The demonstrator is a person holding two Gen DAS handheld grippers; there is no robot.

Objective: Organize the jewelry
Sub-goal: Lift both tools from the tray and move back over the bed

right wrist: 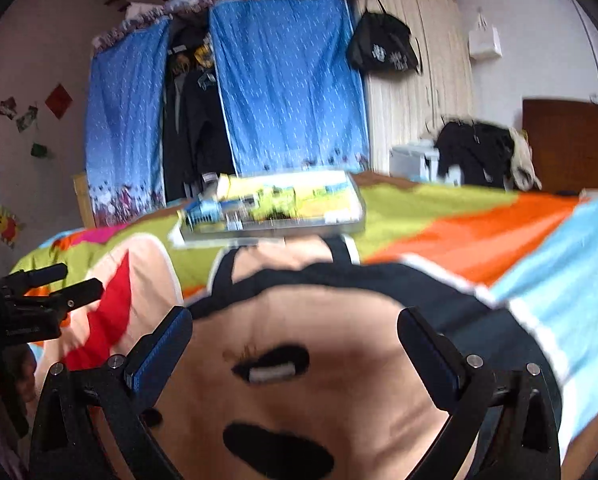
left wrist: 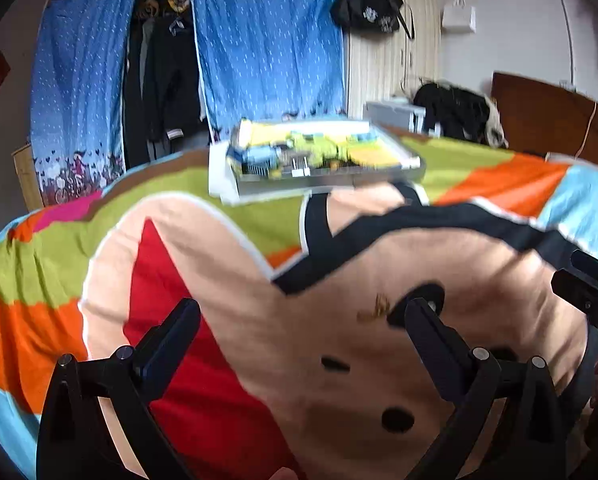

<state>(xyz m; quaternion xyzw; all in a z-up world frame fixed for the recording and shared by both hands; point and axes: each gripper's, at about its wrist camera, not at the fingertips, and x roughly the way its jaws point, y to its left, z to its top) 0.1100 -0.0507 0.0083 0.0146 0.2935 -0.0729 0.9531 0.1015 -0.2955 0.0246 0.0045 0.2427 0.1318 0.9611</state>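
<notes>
Bed w/ soft matt cloth cover (left wrist: 39, 272) in bright colour blocks, slightly creased. Small gold-coloured jewelry piece (left wrist: 375, 308), metallic-looking, blurred. Clear glossy plastic compartment box (left wrist: 319, 152) near the bed's far edge. Left tongs (left wrist: 303, 320) & right tongs (right wrist: 295, 328): matt black plastic, shiny metal rivets, ribbed blue pads (right wrist: 163, 344). Blue dotted cloth curtain (right wrist: 291, 88), thin, wrinkled. Glossy brown wood headboard (right wrist: 571, 140).

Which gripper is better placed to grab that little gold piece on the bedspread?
Probably the right. The gold piece lies between the open right gripper fingers, while it sits beside the left gripper's right finger. Blur hides finer detail.
</notes>
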